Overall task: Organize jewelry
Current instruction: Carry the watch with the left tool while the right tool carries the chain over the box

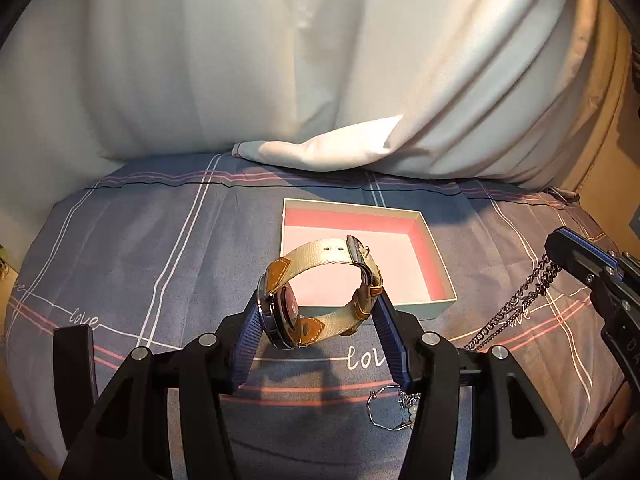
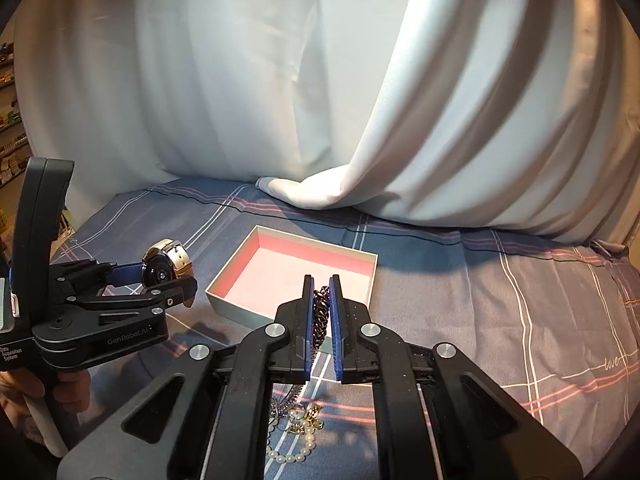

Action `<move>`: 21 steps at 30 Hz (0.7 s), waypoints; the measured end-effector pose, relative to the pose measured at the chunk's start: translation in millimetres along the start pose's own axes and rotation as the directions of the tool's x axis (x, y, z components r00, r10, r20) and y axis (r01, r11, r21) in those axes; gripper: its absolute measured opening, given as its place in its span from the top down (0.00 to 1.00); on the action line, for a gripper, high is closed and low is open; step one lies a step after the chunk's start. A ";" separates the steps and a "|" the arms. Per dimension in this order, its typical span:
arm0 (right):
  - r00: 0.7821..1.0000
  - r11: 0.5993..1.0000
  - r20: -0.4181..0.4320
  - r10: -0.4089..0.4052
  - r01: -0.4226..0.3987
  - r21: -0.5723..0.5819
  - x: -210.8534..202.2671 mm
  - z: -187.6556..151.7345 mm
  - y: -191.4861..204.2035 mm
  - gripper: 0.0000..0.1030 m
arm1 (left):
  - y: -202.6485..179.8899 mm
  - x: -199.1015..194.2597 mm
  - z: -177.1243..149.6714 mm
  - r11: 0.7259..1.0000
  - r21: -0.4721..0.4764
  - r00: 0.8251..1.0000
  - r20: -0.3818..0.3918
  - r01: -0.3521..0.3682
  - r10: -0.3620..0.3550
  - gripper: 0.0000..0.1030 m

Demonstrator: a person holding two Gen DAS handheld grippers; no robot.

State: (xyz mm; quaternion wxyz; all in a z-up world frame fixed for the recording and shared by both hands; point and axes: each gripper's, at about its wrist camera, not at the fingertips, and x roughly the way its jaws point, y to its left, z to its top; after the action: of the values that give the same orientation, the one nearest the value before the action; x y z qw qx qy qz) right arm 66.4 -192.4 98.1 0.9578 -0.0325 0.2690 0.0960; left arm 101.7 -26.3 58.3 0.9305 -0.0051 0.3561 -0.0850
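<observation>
My left gripper (image 1: 320,308) is shut on a watch (image 1: 320,284) with a beige fabric strap and tan leather ends, held above the bed just in front of the open box (image 1: 440,276) with pink inside. The watch also shows in the right wrist view (image 2: 166,266). My right gripper (image 2: 322,300) is shut on a dark metal chain (image 2: 320,316), held over the near edge of the box (image 2: 228,300); the chain hangs down to the bed (image 1: 516,312). A pearl string and small gold pieces (image 2: 296,436) lie on the bedsheet under the right gripper.
A thin silver bangle and beads (image 1: 390,408) lie on the plaid blue sheet (image 1: 160,248). White draped cloth (image 1: 360,80) stands behind the box. Shelves show at far left in the right wrist view (image 2: 8,120).
</observation>
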 end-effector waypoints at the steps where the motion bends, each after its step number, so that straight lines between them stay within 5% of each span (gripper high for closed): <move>1: 1.000 1.000 0.008 -0.001 0.001 -0.007 -0.5 6.4 -0.3 0.92 | 0.5 -1.7 4.0 1.000 -0.001 1.000 0.008 0.002 -0.002 0.49; 12: 0.992 0.997 0.126 -0.027 0.037 -0.074 -12.5 78.2 3.5 0.92 | -6.8 -3.6 55.4 1.000 0.011 0.998 0.062 -0.006 0.006 0.49; 21: 0.994 0.996 0.102 -0.044 0.051 -0.071 23.3 112.5 -4.3 0.92 | -12.3 9.6 93.0 0.999 0.011 0.998 0.063 -0.032 0.031 0.49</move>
State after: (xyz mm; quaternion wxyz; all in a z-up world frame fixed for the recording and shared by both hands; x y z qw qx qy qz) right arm 144.1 -180.0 182.0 0.9703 -0.0690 0.2161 0.0845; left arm 168.5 -44.7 122.2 0.9425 0.0035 0.3262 -0.0723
